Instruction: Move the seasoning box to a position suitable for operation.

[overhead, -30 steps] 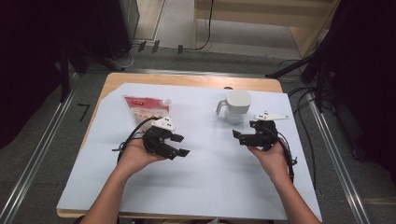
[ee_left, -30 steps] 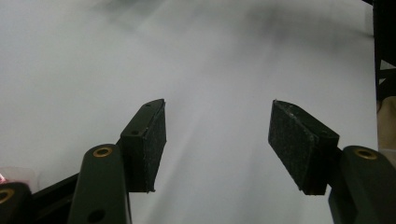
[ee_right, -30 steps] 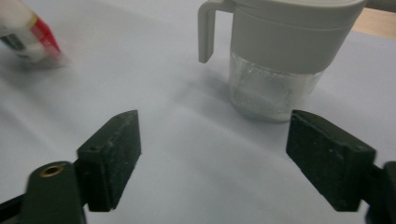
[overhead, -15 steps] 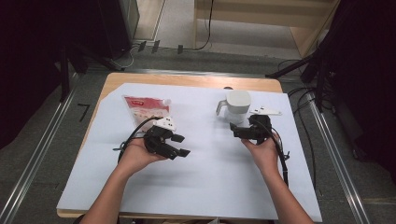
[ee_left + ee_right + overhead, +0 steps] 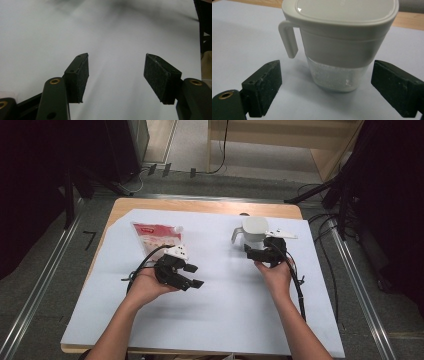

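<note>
Overhead, white sheet (image 5: 220,320) over wooden table (image 5: 200,206), grey floor (image 5: 45,270), both tools open, empty.

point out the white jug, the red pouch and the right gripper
white jug (image 5: 342,47): right gripper view, its body.
red pouch (image 5: 156,235): high view, its middle.
right gripper (image 5: 325,88): right gripper view, midway between its fingertips.

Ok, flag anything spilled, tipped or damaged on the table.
Nothing stands out. The jug stands upright with its lid on, the red pouch lies flat on the white sheet, and no spill shows. The right gripper is open by the jug.
</note>
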### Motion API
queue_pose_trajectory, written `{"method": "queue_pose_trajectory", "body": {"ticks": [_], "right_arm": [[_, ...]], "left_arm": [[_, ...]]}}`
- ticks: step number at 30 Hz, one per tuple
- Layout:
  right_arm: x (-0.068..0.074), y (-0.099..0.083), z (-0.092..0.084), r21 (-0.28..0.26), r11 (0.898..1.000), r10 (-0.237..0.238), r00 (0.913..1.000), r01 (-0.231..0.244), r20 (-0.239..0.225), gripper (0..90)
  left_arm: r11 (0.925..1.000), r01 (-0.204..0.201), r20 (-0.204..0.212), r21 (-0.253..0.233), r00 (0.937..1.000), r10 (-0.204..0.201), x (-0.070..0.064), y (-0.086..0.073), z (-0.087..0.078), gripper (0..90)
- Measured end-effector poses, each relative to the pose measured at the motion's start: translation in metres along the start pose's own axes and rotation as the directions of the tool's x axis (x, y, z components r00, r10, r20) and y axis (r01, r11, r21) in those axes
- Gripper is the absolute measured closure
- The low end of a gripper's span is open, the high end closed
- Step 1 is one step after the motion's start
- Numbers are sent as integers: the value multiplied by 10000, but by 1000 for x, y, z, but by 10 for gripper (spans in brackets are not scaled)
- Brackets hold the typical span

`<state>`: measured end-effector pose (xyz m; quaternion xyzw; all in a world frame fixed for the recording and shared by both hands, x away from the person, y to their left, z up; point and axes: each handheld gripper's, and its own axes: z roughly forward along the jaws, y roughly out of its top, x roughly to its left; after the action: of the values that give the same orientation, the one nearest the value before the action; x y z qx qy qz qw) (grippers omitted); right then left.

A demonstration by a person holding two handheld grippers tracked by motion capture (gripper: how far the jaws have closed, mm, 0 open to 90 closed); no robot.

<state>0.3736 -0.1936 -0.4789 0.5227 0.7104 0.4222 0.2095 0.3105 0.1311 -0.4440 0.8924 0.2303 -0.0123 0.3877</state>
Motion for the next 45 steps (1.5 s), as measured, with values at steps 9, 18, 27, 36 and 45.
{"method": "queue_pose_trajectory", "body": {"ticks": [9, 18, 27, 36, 45], "right_arm": [[2, 1, 10, -123, 9999, 12, 9985, -5, 543, 95], [5, 3, 22, -355, 9985, 445, 9948, -414, 912, 67], [6, 5, 31, -882, 9935, 817, 9896, -715, 1182, 66], [6, 7, 39, -1222, 9910, 721, 9867, -544, 1456, 77], [4, 4, 48, -1600, 9855, 821, 9833, -558, 1623, 128]], "left_arm": [[10000, 23, 40, -21, 10000, -23, 1, 0, 0, 378], [10000, 44, 33, 27, 10000, -44, 1, 0, 0, 379], [10000, 29, 119, 37, 9999, -29, 1, 0, 1, 378], [10000, 32, 125, 51, 9999, -33, 1, 0, 2, 378], [9999, 102, 104, 77, 9999, -102, 1, 0, 1, 378]]}}
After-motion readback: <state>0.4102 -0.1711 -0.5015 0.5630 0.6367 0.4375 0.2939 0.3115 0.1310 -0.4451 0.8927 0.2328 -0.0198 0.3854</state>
